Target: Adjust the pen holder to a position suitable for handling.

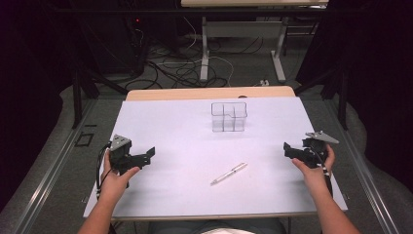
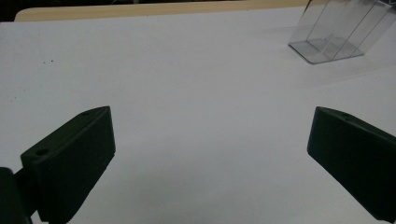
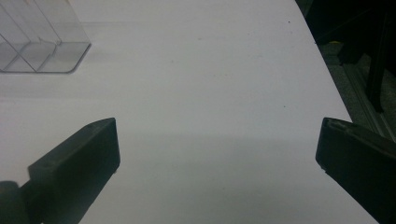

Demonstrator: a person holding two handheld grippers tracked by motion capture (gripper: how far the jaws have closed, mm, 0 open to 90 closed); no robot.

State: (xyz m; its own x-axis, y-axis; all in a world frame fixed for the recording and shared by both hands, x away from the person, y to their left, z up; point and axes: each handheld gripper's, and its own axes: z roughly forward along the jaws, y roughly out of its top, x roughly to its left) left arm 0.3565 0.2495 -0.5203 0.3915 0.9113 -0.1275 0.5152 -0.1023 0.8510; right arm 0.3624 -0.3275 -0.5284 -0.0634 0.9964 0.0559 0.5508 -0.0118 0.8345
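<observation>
- Your left gripper [image 1: 146, 156] and right gripper [image 1: 291, 149]: jaws spread wide, holding nothing.
- Pen [image 1: 229, 173]: lies flat between them, untouched; likely the next pick, needing a jaw on each side.
- Clear organiser [image 1: 229, 117]: stands farther back.
- White table [image 1: 180, 185]; cables on floor beyond.

Lab-type recording space: white-topped table [image 1: 160, 195] inside a dark curtained frame, loose cables [image 1: 175, 73] on grey carpet, another desk's metal legs [image 1: 204, 48] behind.
</observation>
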